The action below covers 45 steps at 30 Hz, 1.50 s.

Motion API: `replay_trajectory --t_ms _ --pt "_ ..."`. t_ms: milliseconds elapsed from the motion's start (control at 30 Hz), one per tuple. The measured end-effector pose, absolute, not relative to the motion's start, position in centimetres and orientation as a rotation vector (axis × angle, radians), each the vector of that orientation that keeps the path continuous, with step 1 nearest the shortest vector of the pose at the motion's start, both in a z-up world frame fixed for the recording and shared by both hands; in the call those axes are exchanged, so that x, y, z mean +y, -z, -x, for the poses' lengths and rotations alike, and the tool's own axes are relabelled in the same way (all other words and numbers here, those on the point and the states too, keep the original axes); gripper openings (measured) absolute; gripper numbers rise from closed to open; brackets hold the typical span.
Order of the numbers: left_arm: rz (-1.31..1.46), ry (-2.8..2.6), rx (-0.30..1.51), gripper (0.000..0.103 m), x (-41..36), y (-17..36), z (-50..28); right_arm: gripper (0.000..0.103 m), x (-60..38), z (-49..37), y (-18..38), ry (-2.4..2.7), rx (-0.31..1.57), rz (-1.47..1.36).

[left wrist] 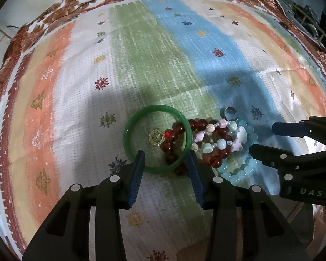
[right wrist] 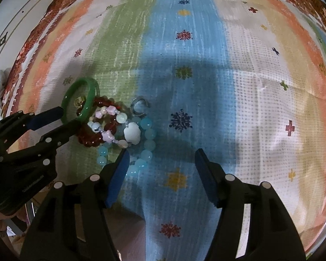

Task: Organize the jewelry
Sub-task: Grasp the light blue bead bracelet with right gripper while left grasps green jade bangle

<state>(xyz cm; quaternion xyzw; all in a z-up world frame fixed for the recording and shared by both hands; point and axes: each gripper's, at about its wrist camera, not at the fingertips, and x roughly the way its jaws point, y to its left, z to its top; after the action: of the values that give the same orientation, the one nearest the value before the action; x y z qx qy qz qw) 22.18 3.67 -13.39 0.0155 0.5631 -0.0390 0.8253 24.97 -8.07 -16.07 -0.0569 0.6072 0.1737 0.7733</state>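
Note:
A green bangle [left wrist: 128, 134] lies on the striped cloth over a dark red bead bracelet [left wrist: 215, 158], with a small gold charm [left wrist: 155, 137] inside it. A pink and white shell bracelet [left wrist: 221, 137], a pale blue bead bracelet [left wrist: 239, 169] and a silver ring [left wrist: 229, 113] lie beside it. My left gripper [left wrist: 165, 155] is open, its fingers either side of the bangle's near rim; the right wrist view shows the bangle [right wrist: 88, 100] tilted up there. My right gripper [right wrist: 160, 154] is open and empty, its left fingertip over the blue beads [right wrist: 145, 154].
The striped cloth [right wrist: 184, 54] with small flower prints covers a floral bedspread [left wrist: 54, 15]. Dark clutter [left wrist: 310, 24] sits at the far right edge. A pale panelled wall or door [right wrist: 8, 28] stands beyond the left edge.

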Motion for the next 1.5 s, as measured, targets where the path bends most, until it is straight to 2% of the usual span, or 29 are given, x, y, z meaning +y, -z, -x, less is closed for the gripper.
replay_trajectory --t_ms 167,233,267,367,433,500,667,1100,1500 --pt "-0.08 0.101 1.212 0.038 3.0 14.2 -22.4 0.064 -7.6 -25.3 16.6 -0.369 1.325 0.139" --pt "-0.084 0.12 1.216 0.031 2.9 14.4 -22.4 0.06 -7.4 -25.5 16.7 -0.358 1.324 0.151" --pt "-0.077 0.129 1.219 0.022 2.9 14.4 -22.4 0.055 -7.4 -25.6 16.7 -0.35 1.321 0.159" --pt "-0.068 0.134 1.218 0.017 3.2 14.3 -22.3 0.044 -7.4 -25.8 16.7 -0.348 1.318 0.16" --pt "-0.053 0.124 1.21 0.011 3.6 13.9 -22.3 0.031 -7.5 -25.9 16.7 -0.354 1.32 0.154" --pt "-0.033 0.122 1.202 0.007 3.9 13.6 -22.2 0.013 -7.5 -25.9 16.8 -0.377 1.329 0.143" --pt "-0.002 0.114 1.181 0.007 4.6 12.7 -22.0 0.013 -7.7 -25.6 16.3 -0.418 1.329 0.114" --pt "0.094 0.108 1.113 0.008 5.7 9.7 -21.0 0.013 -7.3 -23.8 9.9 -0.5 1.172 0.069" --pt "0.099 0.13 1.068 0.008 4.8 7.5 -19.8 0.013 -7.0 -22.6 7.5 -0.504 1.114 0.071"
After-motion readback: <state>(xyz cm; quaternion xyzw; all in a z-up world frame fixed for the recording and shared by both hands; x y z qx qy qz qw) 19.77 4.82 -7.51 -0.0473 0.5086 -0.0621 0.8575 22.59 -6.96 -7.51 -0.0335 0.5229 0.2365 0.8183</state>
